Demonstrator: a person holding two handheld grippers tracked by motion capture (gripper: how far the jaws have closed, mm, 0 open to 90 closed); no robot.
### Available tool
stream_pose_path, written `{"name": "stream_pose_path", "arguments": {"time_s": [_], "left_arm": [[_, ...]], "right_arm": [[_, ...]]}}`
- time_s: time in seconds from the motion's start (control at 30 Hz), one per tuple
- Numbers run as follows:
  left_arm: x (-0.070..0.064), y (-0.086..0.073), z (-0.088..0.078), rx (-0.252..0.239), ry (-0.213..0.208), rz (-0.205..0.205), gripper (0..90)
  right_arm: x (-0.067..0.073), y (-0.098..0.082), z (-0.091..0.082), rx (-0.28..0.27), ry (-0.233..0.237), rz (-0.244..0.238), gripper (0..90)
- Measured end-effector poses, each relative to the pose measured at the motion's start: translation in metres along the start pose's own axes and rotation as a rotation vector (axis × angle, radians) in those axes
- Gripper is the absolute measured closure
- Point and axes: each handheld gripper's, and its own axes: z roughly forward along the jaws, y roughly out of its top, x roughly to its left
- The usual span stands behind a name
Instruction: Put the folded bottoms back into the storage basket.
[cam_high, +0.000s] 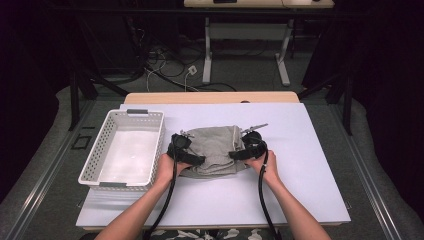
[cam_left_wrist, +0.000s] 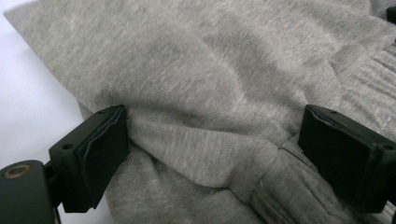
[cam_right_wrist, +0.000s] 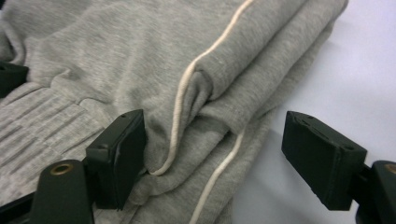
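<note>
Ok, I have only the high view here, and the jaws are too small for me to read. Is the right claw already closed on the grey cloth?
Observer: No. The right claw is open: one jaw touches the grey cloth, the other stands apart from it, over the white table.
Operator: And the left one?
Observer: The left claw stands wide too, with a bunched fold of the cloth between its jaws.
Operator: Is there any mark on the cloth near the right claw?
Observer: Yes, a thin cream stripe runs along a folded edge and passes between the jaws.
</note>
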Motion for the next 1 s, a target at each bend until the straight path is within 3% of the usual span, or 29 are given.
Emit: {"name": "stream_pose_path", "arguments": {"time_s": [0.1, 0.23, 0.4, 0.6, 0.83, 0.93, 1.0], "left_arm": [[-0.0005, -0.0002, 0.0, 0.001, 0.002, -0.005, 8.6], [-0.0008, -0.0005, -0.0005, -0.003, -0.011, -0.001, 11.1], [-0.0027, -0.0009, -0.0022, -0.012, -0.036, 0.01, 20.2], [-0.0051, -0.0019, -0.0026, -0.027, -0.09, 0.018, 41.9], [-0.0062, -0.0025, -0.0018, -0.042, -0.12, 0.029, 57.1], [-0.0064, -0.0018, -0.0026, -0.04, -0.13, 0.066, 61.6], [-0.0063, -0.0021, -0.0027, -0.047, -0.134, 0.069, 64.1]], "right_arm": [[-0.0025, -0.0015, 0.0022, -0.003, 0.016, 0.027, 21.8], [-0.001, -0.0011, 0.0026, 0.001, 0.005, 0.024, 22.3], [0.0001, -0.0013, 0.002, 0.002, 0.024, 0.014, 32.0], [0.0028, -0.0015, 0.0022, -0.003, 0.043, 0.019, 44.8], [0.0068, -0.0017, 0.0032, -0.006, 0.062, 0.025, 60.5], [0.0068, -0.0023, 0.0034, -0.006, 0.078, 0.031, 65.8], [0.0073, -0.0026, 0.003, -0.009, 0.08, 0.034, 68.0]]}}
